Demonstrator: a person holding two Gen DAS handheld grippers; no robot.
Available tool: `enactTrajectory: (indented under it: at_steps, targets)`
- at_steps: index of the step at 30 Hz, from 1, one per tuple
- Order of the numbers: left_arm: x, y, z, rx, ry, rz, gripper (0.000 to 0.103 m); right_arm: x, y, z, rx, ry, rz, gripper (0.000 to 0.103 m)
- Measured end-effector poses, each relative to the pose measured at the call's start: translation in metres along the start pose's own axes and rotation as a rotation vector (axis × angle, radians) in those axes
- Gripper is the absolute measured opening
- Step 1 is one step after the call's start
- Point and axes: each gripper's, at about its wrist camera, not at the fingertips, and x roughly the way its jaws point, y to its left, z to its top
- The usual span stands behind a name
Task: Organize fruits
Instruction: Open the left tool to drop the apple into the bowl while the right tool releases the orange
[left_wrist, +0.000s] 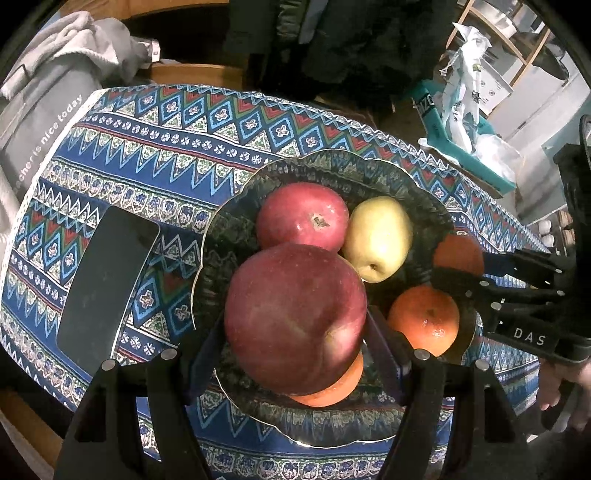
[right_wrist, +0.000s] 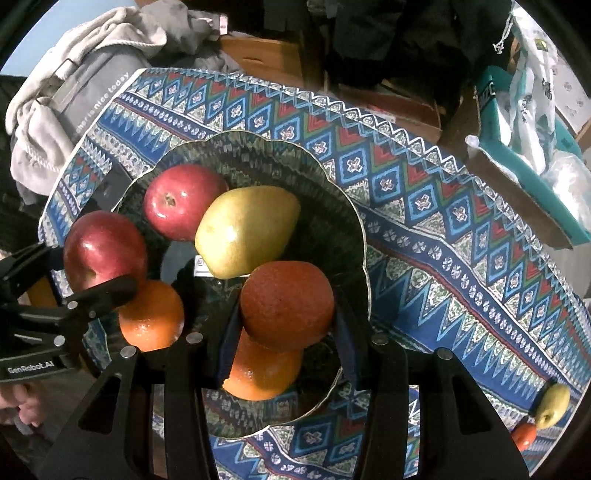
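Left claw (left_wrist: 295, 354) pinches a big dark-red apple (left_wrist: 295, 317) over the scalloped plate (left_wrist: 236, 206); right claw (right_wrist: 284, 354) is clamped on an orange (right_wrist: 287, 304) above it too. The plate is crowded with fruit, while the patterned cloth on the counter (right_wrist: 443, 221) beside it lies open.

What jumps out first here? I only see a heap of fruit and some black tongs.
Two fruits hanging above a dark scalloped plate: the left gripper clamps a big red apple, the right gripper an orange. In the plate lie another red apple, a yellow-green pear and more oranges. Everything sits on a bright blue patterned tablecloth, with a black phone left of the plate.
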Motion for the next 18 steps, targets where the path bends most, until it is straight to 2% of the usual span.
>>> enactTrajectory:
  at_steps: [3, 7, 9, 12, 18]
  targets:
    - [-0.001, -0.001, 0.0, 0.01, -0.003, 0.009, 0.075, 0.001, 0.001, -0.001, 0.001, 0.005, -0.002, 0.046]
    - [-0.004, -0.003, -0.001, 0.038, -0.009, 0.076, 0.077, 0.0, 0.001, -0.001, 0.007, -0.003, -0.005, 0.047]
    - [-0.004, -0.002, -0.001, 0.039, -0.011, 0.085, 0.077, -0.003, 0.0, -0.001, 0.012, -0.011, -0.001, 0.048]
    - [-0.006, -0.001, -0.001, 0.036, -0.009, 0.055, 0.077, -0.011, -0.001, -0.001, 0.02, -0.028, 0.011, 0.055]
    - [-0.016, -0.017, -0.004, 0.077, -0.028, 0.051, 0.077, -0.031, 0.001, -0.003, 0.015, -0.069, 0.009, 0.055]
